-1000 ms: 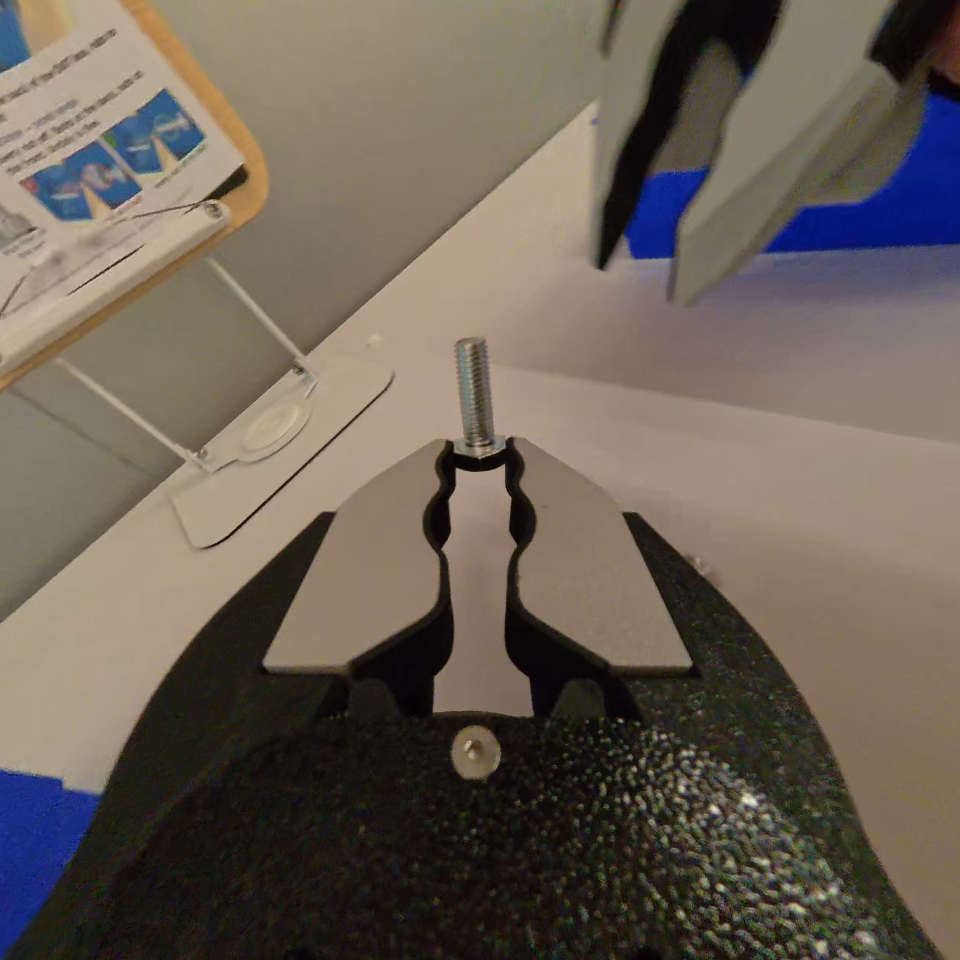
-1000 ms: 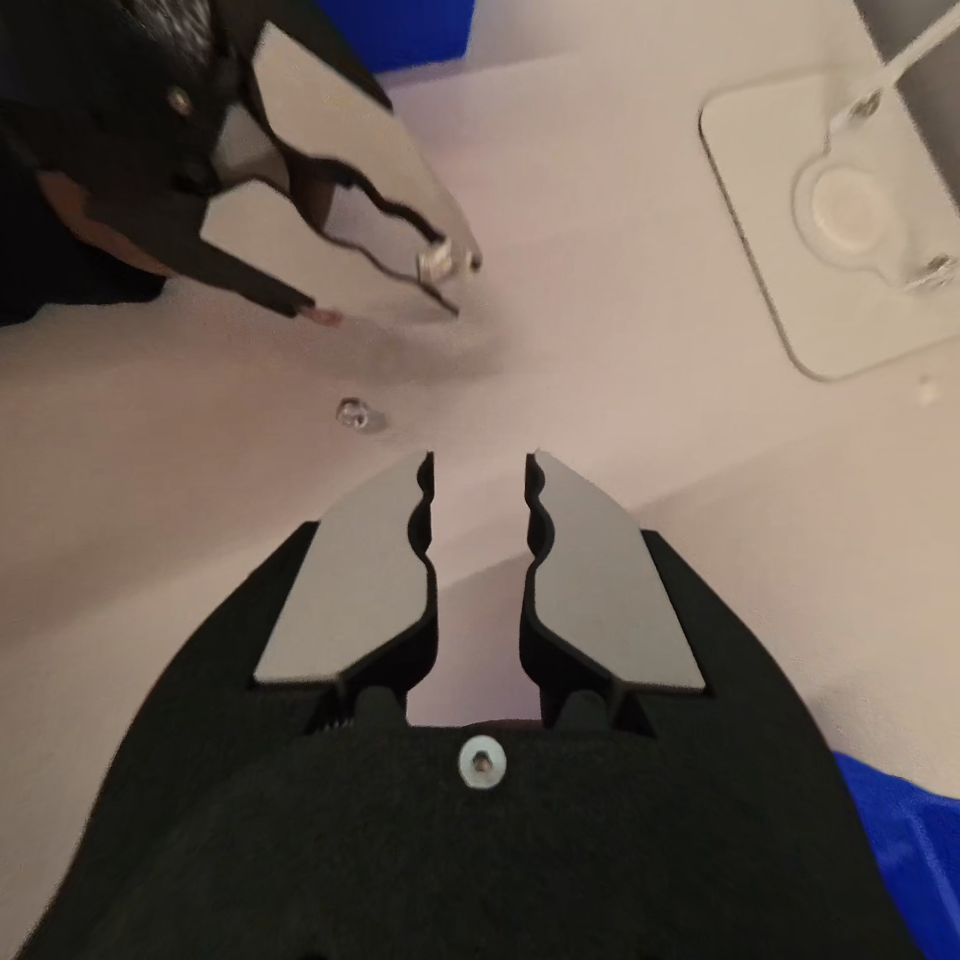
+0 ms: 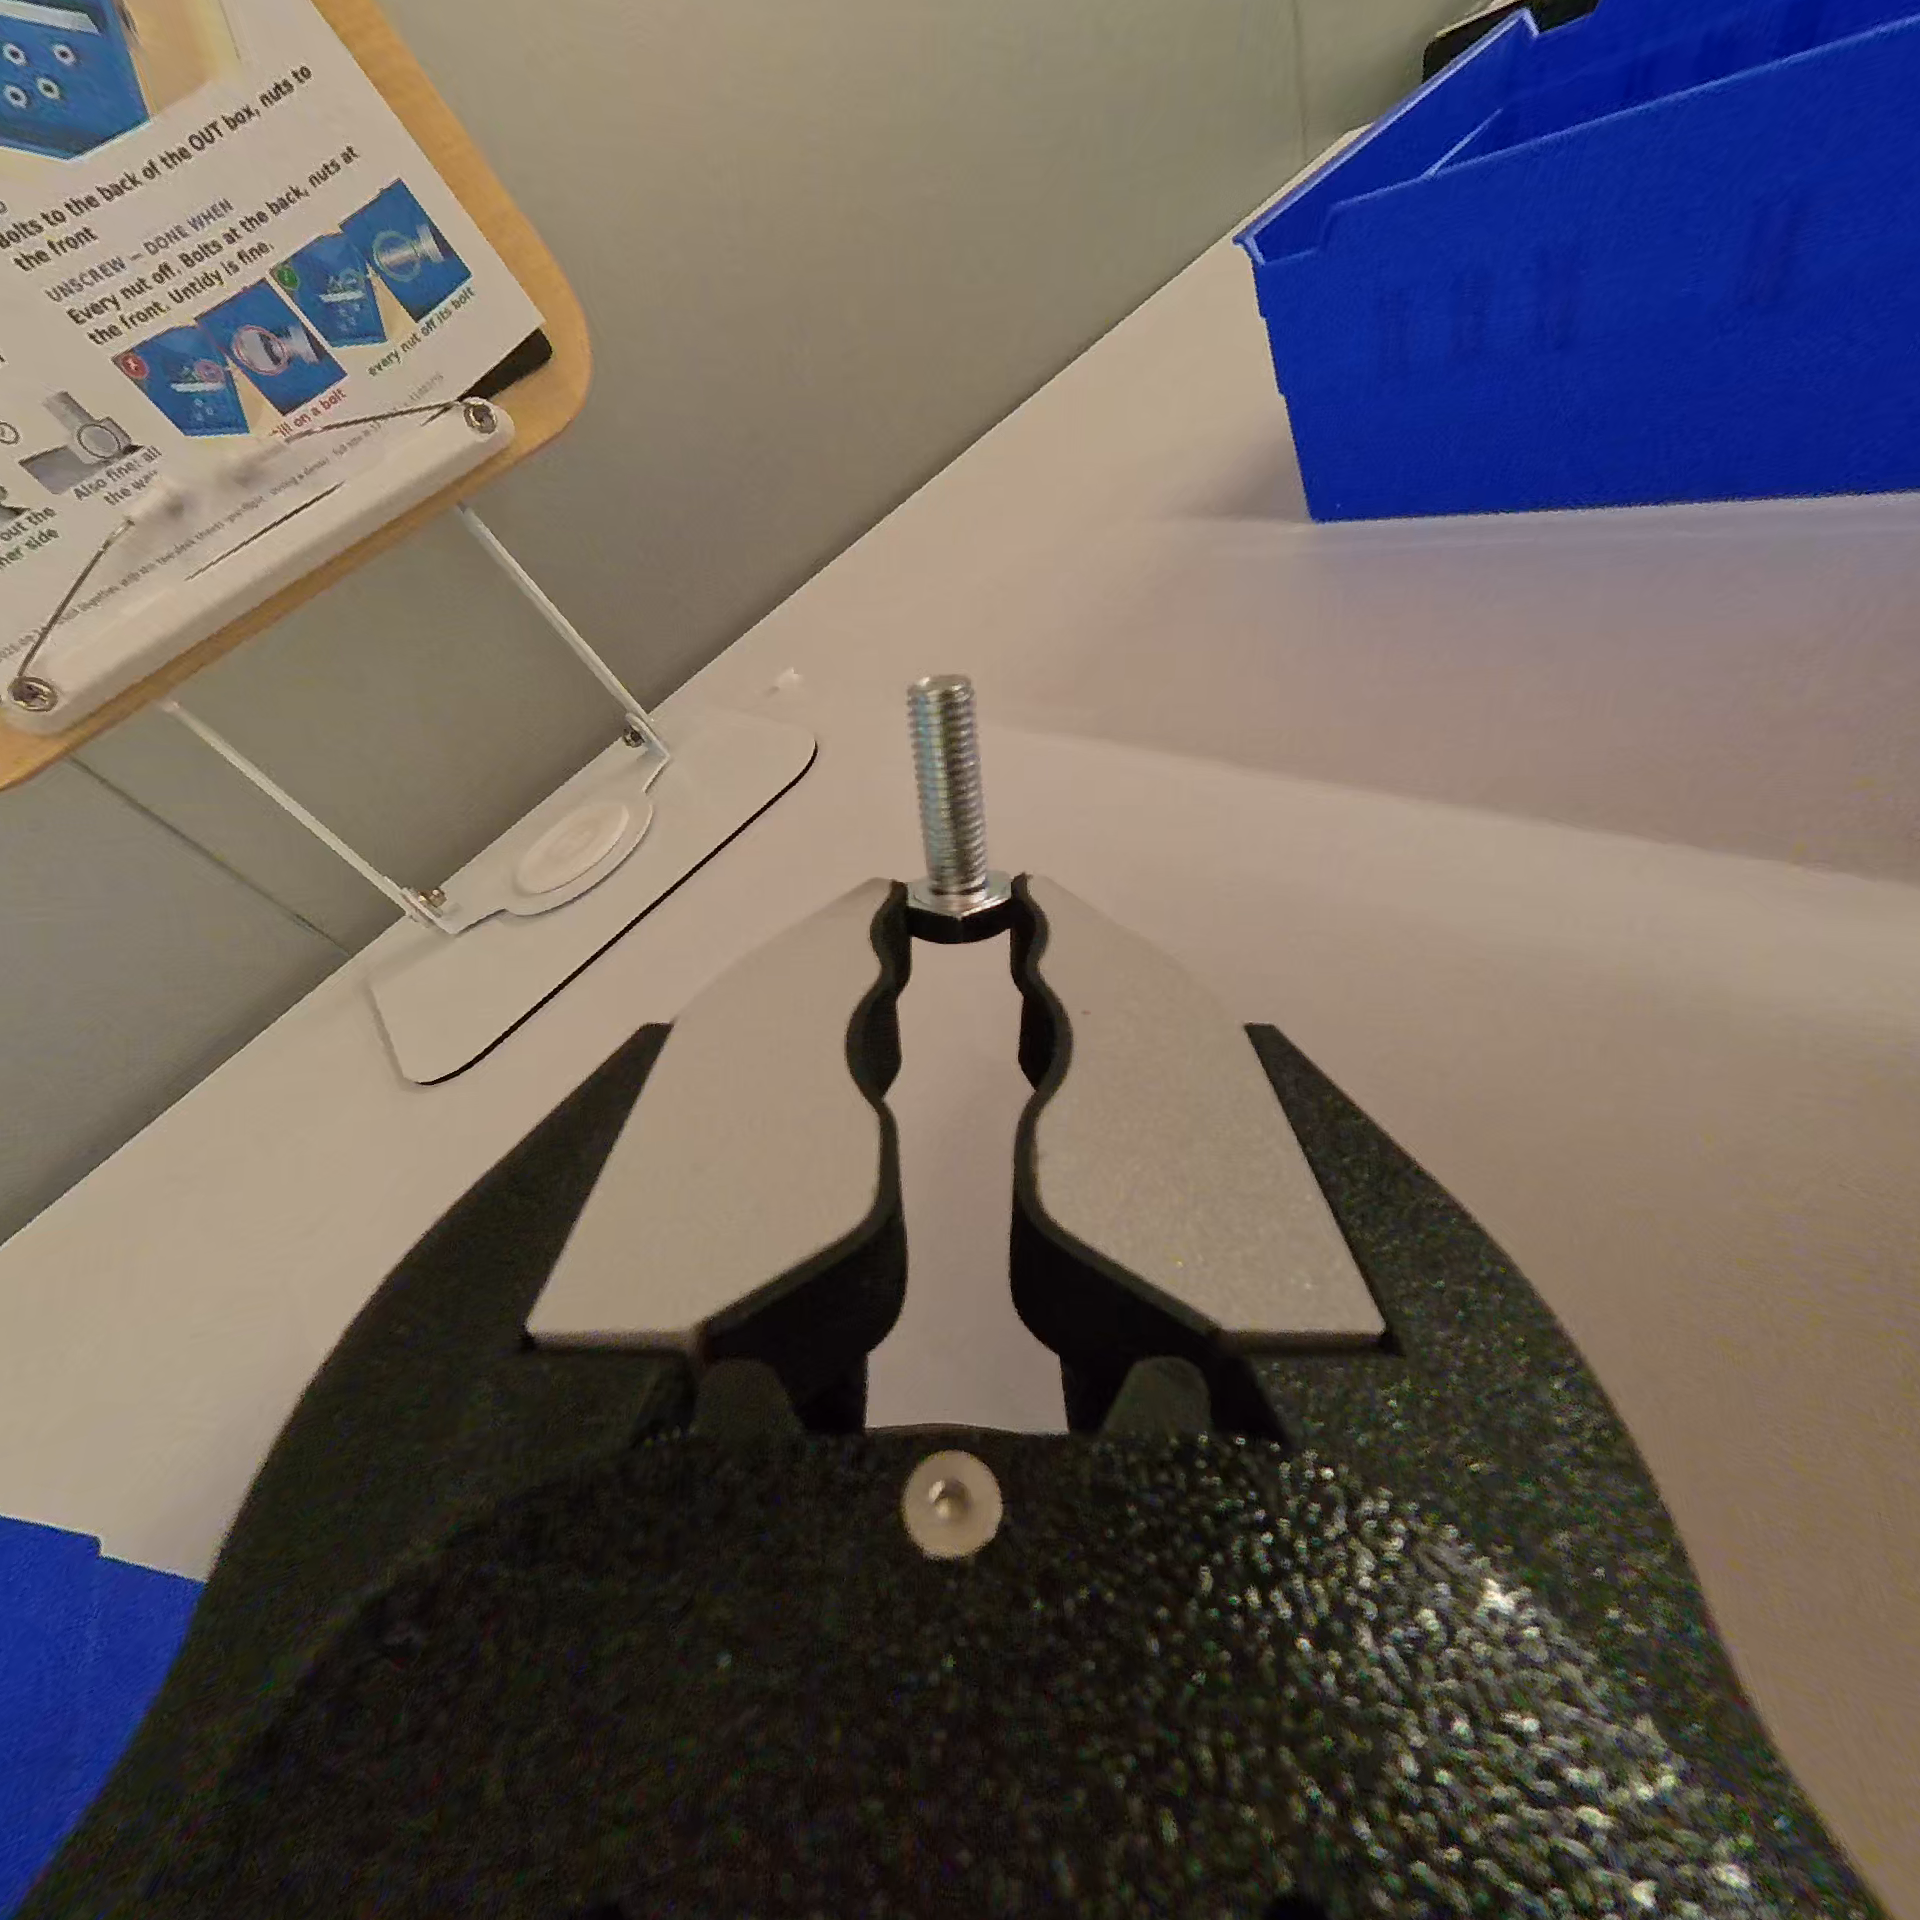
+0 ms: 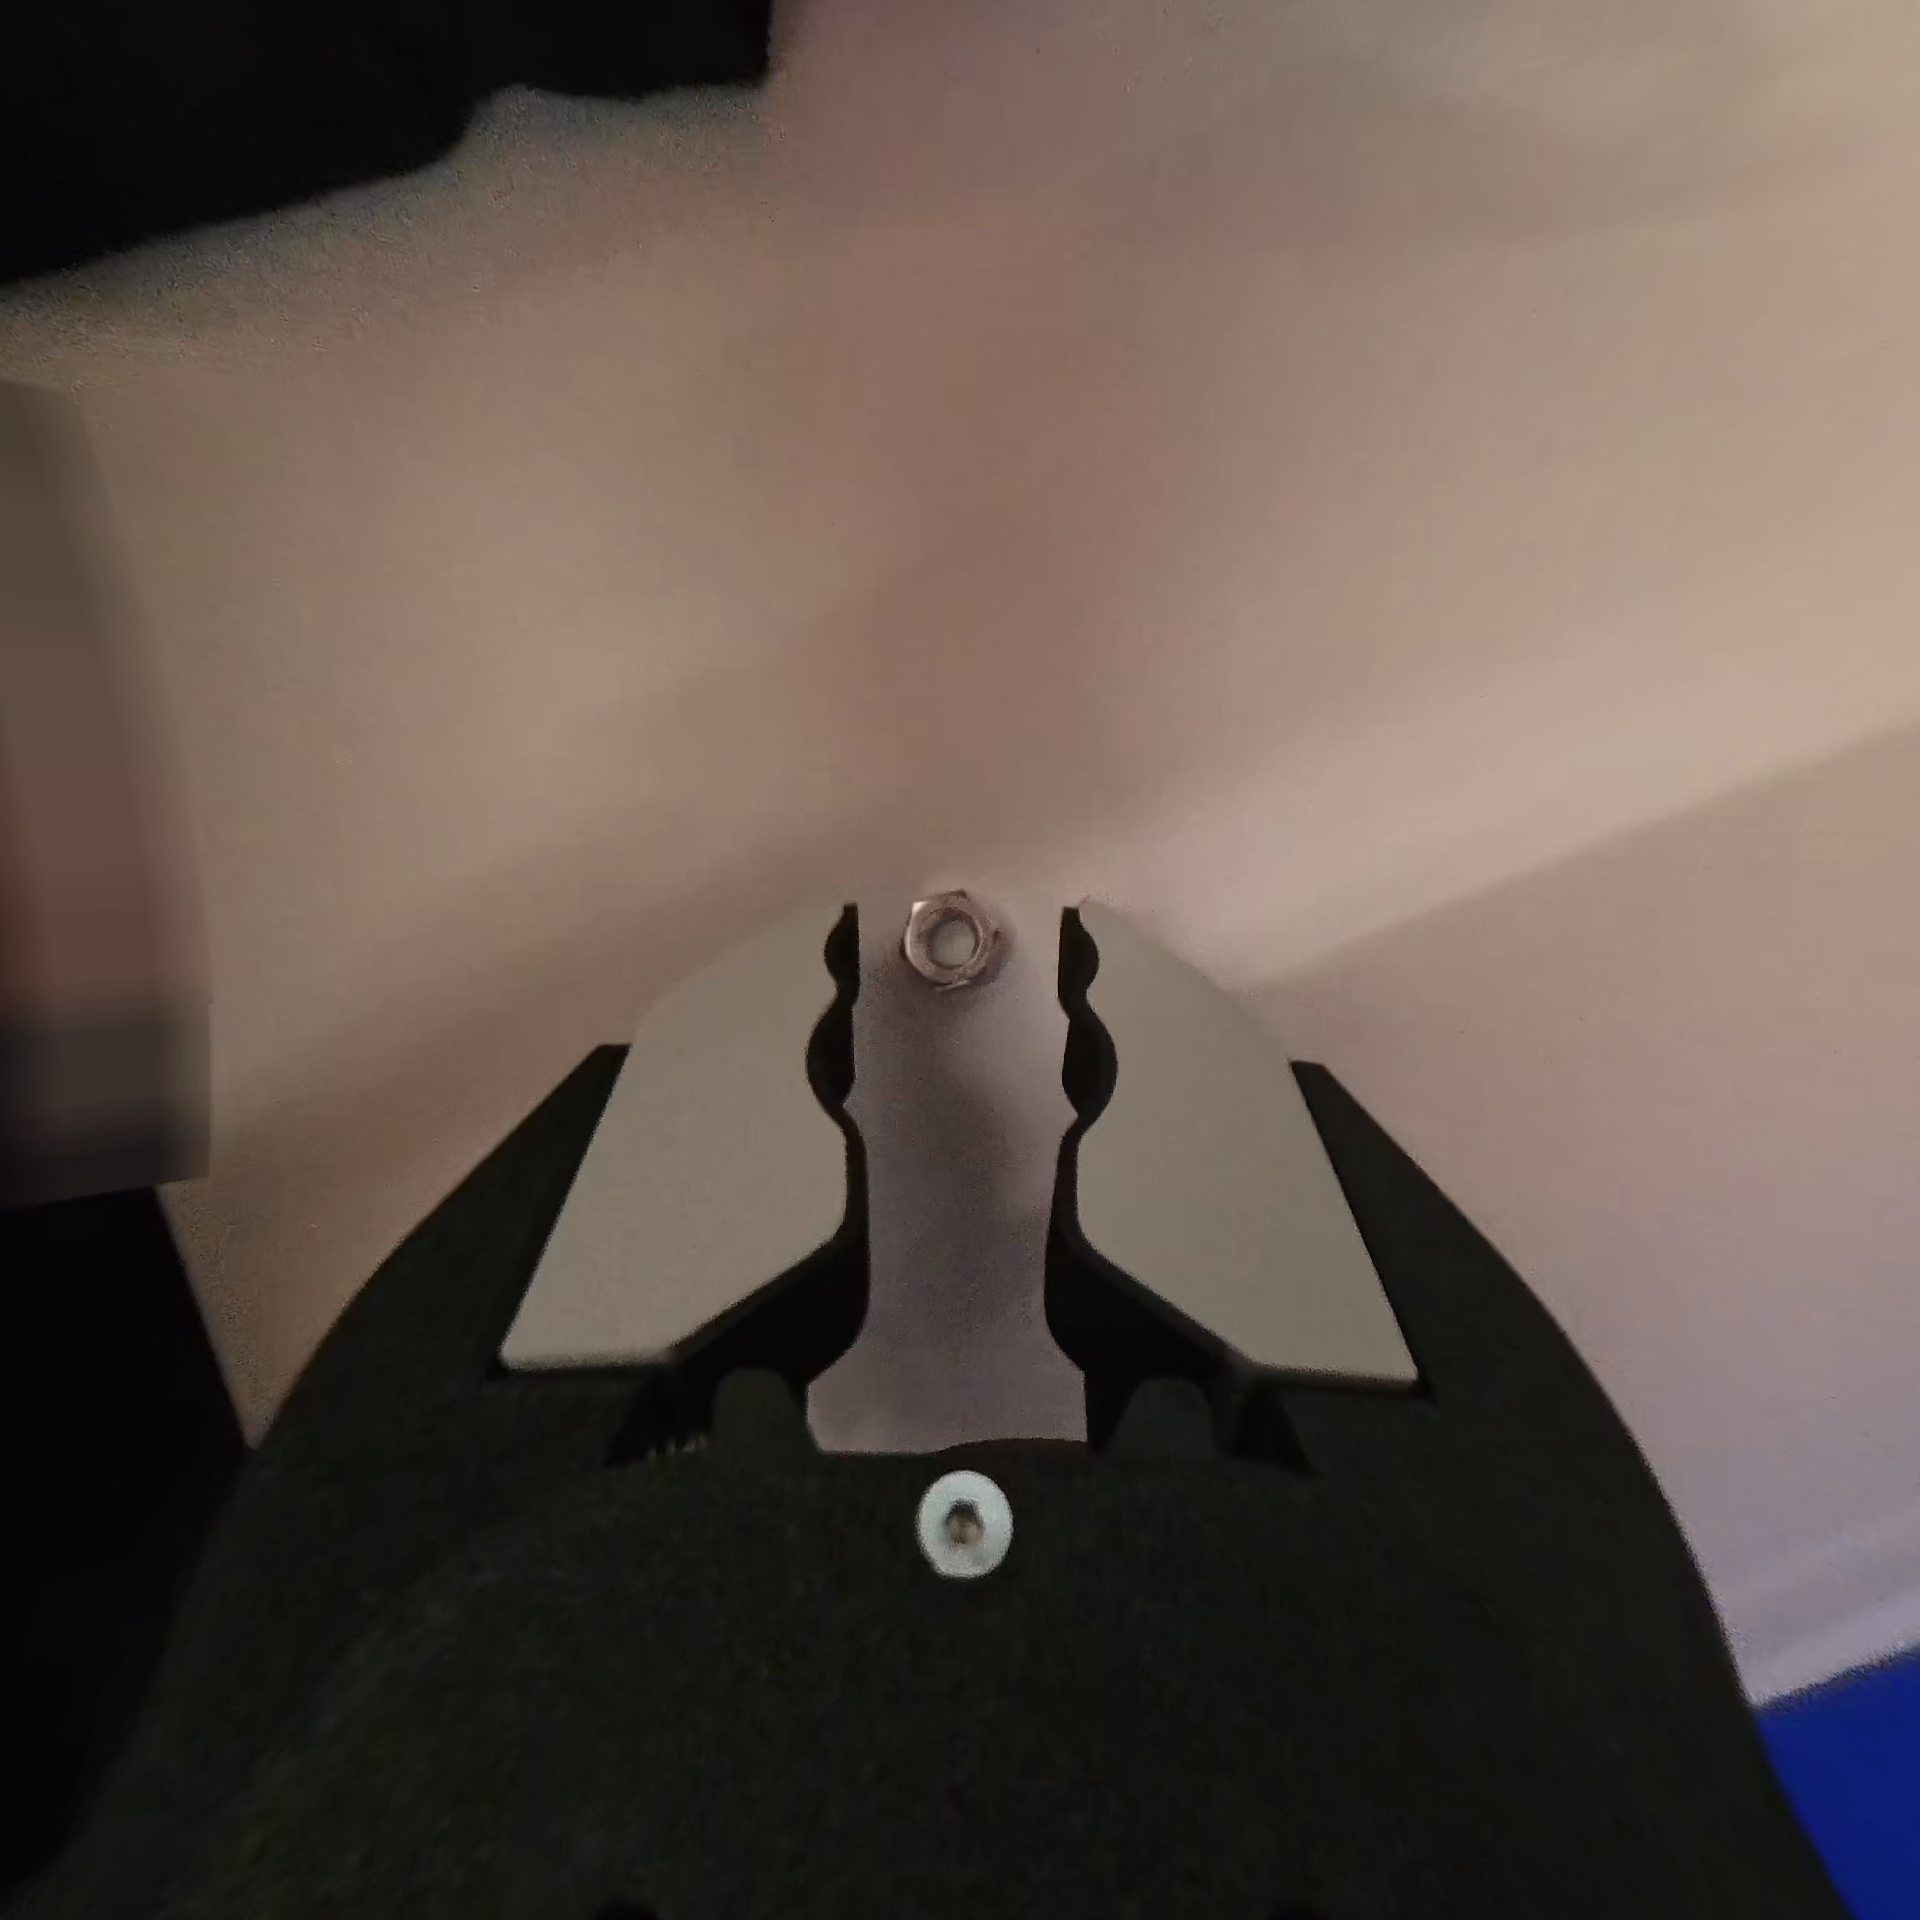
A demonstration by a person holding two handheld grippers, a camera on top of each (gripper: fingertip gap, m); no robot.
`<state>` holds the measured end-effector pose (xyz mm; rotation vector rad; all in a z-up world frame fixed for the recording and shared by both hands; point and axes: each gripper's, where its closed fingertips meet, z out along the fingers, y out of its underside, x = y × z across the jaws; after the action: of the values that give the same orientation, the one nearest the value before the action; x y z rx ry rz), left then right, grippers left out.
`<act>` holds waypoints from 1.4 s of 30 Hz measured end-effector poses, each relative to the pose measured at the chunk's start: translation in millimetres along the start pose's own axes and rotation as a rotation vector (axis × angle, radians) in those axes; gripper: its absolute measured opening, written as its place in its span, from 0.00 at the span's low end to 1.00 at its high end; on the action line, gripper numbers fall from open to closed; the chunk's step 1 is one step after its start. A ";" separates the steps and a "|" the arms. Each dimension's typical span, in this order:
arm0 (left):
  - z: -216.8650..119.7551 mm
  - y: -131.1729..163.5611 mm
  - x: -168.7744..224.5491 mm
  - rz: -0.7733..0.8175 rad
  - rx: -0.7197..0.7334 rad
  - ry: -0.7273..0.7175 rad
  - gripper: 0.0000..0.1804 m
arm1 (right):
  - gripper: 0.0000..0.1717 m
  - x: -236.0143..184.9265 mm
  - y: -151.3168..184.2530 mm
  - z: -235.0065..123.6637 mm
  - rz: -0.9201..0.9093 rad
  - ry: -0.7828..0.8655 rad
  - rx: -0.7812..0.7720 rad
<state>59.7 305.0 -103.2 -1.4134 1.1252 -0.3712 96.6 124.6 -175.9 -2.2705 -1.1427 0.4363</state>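
My left gripper is shut on the hex head of a silver bolt. The bolt's threaded shank stands upright above the fingertips, over the white table. My right gripper is open, low over the table. A small silver hex nut lies flat on the table between its fingertips. There is a gap on each side of the nut, and neither pad touches it.
A wooden board with a printed sheet stands on a white metal stand at the left rear. Blue bins stand at the right rear. A blue edge shows at the lower right of the right wrist view. Left tips to right tips: about 20 cm.
My right gripper has moved left and down to the nut, which now lies between its slightly wider jaws. It has left the left wrist view. The left gripper holds the bolt still.
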 end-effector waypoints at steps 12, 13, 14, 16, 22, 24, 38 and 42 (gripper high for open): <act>0.6 -1.5 1.4 -0.007 0.005 0.011 0.10 | 0.14 -2.9 6.1 -2.6 0.090 0.010 0.079; -0.1 -1.6 1.8 -0.010 0.006 0.013 0.10 | 0.11 -3.0 5.0 -1.5 0.083 0.010 0.080; -0.5 -1.8 2.4 -0.012 0.009 0.018 0.10 | 0.11 -3.0 3.2 -0.4 0.079 0.007 0.081; -1.2 -3.4 2.5 -0.019 0.024 0.030 0.10 | 0.10 0.4 -0.5 1.3 0.074 0.016 0.088; -10.2 -14.3 9.8 -0.002 0.103 0.085 0.10 | 0.10 37.1 -72.4 -24.2 0.130 0.014 0.466; -15.1 -19.1 17.4 -0.023 0.135 0.111 0.10 | 0.10 39.8 -104.9 -44.4 0.120 -0.040 0.607; -41.0 -30.6 56.2 0.039 0.202 0.171 0.10 | 0.10 32.3 -145.6 -56.0 -0.018 -0.065 0.605; -40.5 -32.3 61.1 0.053 0.207 0.182 0.10 | 0.10 32.3 -144.4 -54.7 -0.025 -0.048 0.583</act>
<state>70.0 226.7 -89.4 -1.1831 1.2314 -0.5710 52.5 202.4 -45.9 -1.7425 -0.9133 0.7121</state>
